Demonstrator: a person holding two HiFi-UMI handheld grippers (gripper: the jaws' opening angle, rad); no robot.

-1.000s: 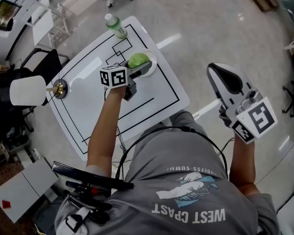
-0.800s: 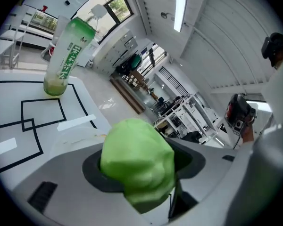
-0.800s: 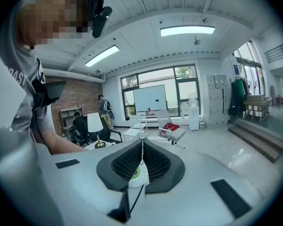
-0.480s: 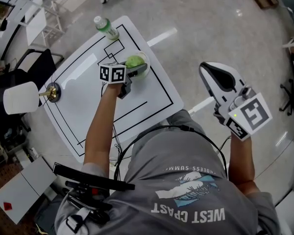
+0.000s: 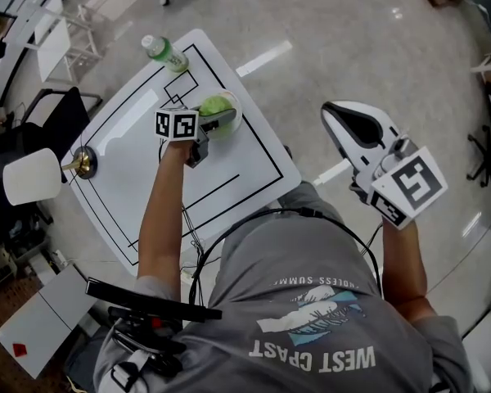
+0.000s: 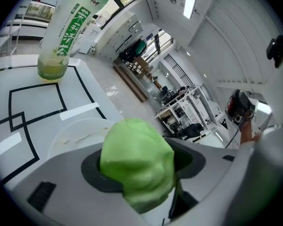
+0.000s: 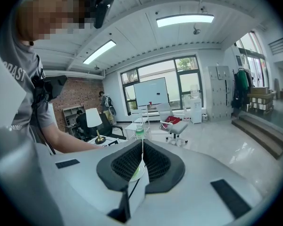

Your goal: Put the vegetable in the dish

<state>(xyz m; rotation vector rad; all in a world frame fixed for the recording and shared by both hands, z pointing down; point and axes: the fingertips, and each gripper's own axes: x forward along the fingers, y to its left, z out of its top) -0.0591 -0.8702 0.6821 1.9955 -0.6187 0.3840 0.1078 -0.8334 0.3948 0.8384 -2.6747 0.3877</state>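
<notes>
The table (image 5: pixel 114 150) is surfaced in glossy white board. The vegetable (image 6: pixel 137 166) is finished matt green, creased and soft-looking, like rubber. The dish (image 6: pixel 74 134) is made of smooth pale plastic. The bottle (image 6: pixel 68 27) is formed of clear plastic under a glossy label. The right gripper (image 7: pixel 142 147) is shelled in smooth matt grey plastic, its pads (image 7: pixel 162 166) in black ribbed rubber. The floor (image 5: pixel 352 47) is polished to a shine. The lamp base (image 5: pixel 83 162) is finished in bright brass.

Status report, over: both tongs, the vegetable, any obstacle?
Left tongs shut on green leafy vegetable, over white round dish. Right tongs shut, empty. Green-labelled plastic bottle behind dish, apart.
</notes>
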